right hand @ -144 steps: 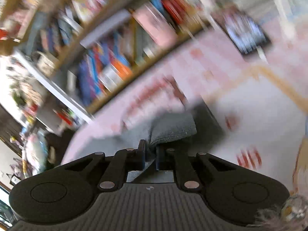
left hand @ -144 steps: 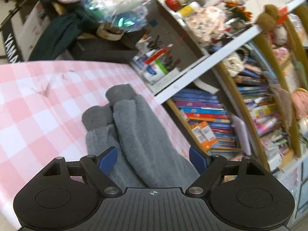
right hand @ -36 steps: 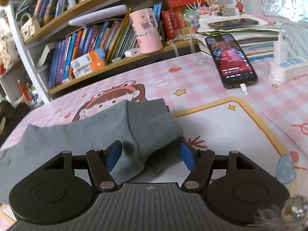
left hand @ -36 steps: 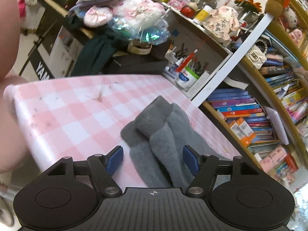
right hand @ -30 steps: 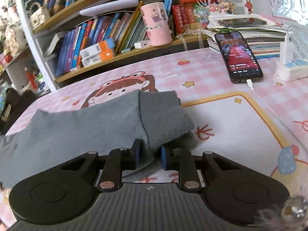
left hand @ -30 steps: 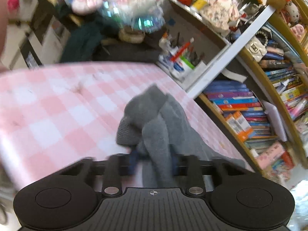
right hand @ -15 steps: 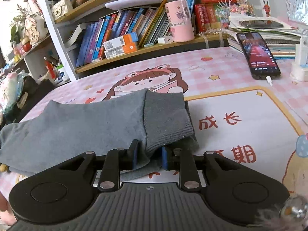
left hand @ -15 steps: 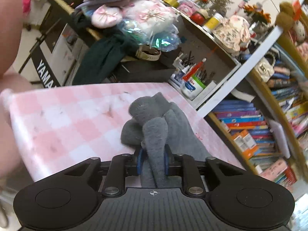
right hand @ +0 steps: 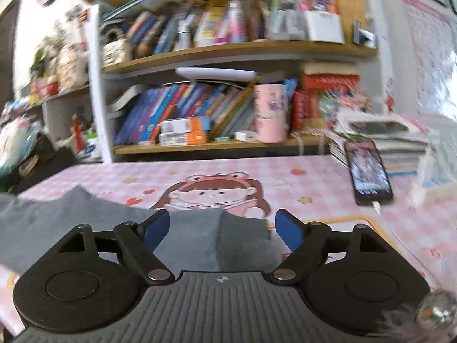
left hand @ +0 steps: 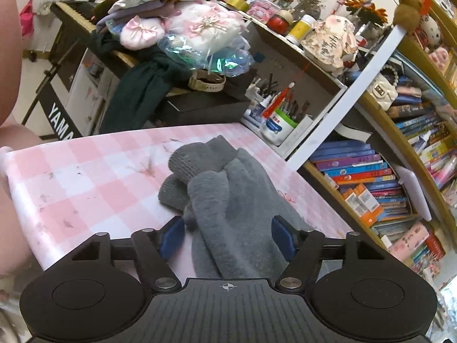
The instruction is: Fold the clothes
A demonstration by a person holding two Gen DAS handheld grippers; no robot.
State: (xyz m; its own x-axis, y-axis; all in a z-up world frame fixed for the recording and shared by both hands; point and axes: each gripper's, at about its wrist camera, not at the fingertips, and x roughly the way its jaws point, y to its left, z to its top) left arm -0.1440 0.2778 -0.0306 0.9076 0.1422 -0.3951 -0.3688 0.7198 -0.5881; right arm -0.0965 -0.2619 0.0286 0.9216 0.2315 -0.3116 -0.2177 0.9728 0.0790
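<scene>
I am at a table with a pink and white check cloth (left hand: pixel 85 177), and shelves full of books (right hand: pixel 182 114) stand close behind it. On the cloth lie my grey socks (left hand: pixel 228 194), one on top of the other, stretched out long from one of my hands to the other.

My left gripper (left hand: pixel 228 235) is at the toe end. Its blue pads (left hand: pixel 171 235) are opening and stand apart on each side of the fuzzy toes, not pressing them. My right gripper (right hand: pixel 220 228) is at the cuff end (right hand: pixel 242 228). Its pads are opening too, wide apart, and the cuff lies flat between them, let go.

I think the socks are very light and soft. They will flop and bend anywhere I lift them. They are fuzzy, so they should not slip out of my pads, but the top sock might slide off the bottom one. I would pinch both layers together at the ribbed cuff, or at the toes, so they stay as a pair.

My left view shows the bumpy toes, a pot of pens (left hand: pixel 278 120) and a heap of pink things (left hand: pixel 200 28) far behind. My right view is blurry, but it shows the cuff, a cartoon girl (right hand: pixel 212 194) on the mat, a pink cup (right hand: pixel 270 114) and a phone (right hand: pixel 368 171). Neither view shows my other gripper
</scene>
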